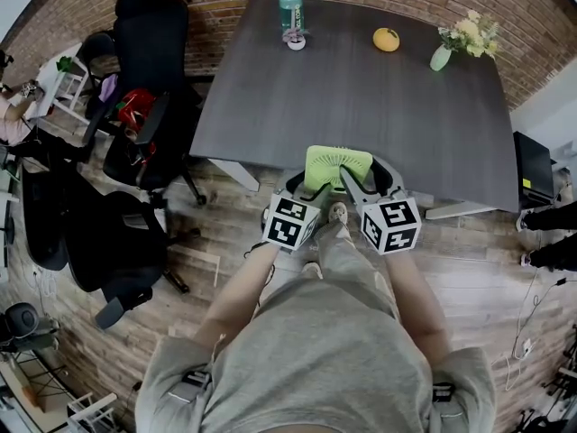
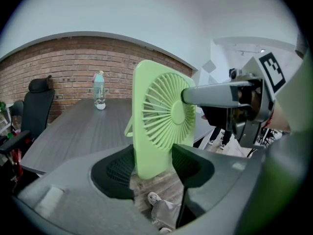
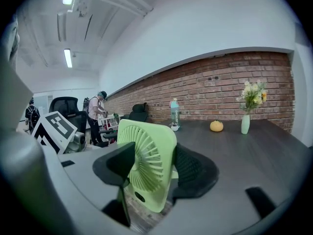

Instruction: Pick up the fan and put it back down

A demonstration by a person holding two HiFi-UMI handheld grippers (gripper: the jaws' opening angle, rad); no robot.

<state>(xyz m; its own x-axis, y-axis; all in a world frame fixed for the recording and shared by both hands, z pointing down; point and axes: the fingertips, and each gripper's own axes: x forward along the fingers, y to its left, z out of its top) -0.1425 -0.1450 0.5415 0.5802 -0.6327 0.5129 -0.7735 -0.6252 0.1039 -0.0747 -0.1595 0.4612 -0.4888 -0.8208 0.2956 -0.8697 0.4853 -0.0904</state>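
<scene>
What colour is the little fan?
The fan is light green; the left gripper view shows it best.

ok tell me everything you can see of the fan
The fan is a pale green, plastic-looking square with rounded corners, a radial grille round a plain hub and a dark oval low on its front. It is upright, off the table by its near edge, clamped by the left gripper and right gripper.
</scene>
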